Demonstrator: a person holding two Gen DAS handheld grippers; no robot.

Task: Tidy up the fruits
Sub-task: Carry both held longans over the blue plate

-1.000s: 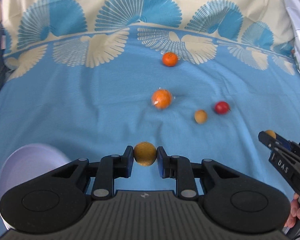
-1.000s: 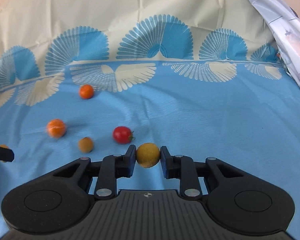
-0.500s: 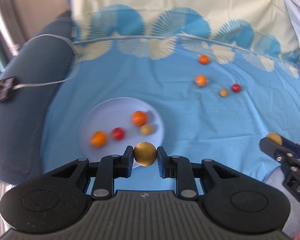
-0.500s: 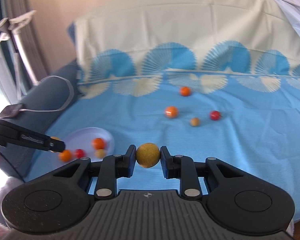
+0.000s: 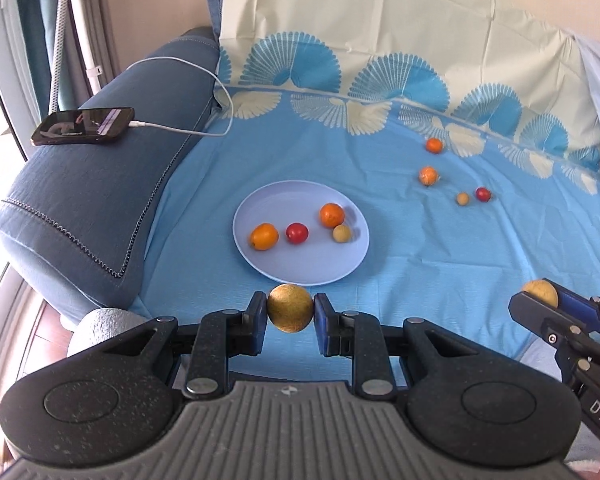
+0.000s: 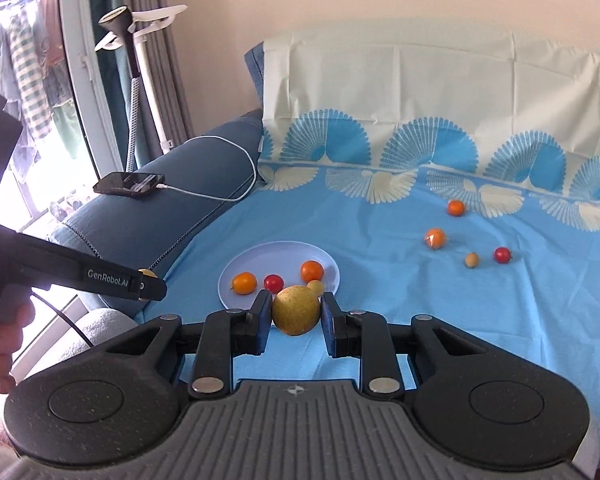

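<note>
My left gripper [image 5: 290, 315] is shut on a golden-brown round fruit [image 5: 290, 308], held above the near rim of the pale blue plate [image 5: 300, 272]. My right gripper [image 6: 296, 317] is shut on a yellow-green round fruit [image 6: 296, 310], held in front of the plate [image 6: 228, 276]. The plate holds two oranges, a red tomato and a small yellow fruit. Several loose fruits lie on the blue cloth at the right: two oranges [image 5: 428, 175], a small yellow one [image 5: 463, 199] and a red tomato [image 5: 483, 194].
A blue sofa arm [image 5: 100, 184] on the left carries a phone [image 5: 83, 126] with a white charging cable. A cream and blue patterned cloth [image 5: 380, 40] covers the backrest. A stand with a white pole [image 6: 140, 64] is by the window.
Both grippers have pulled back and swung left with their fruits still held. The plate and sofa arm have come fully into view, and the loose fruits now lie far to the right.
</note>
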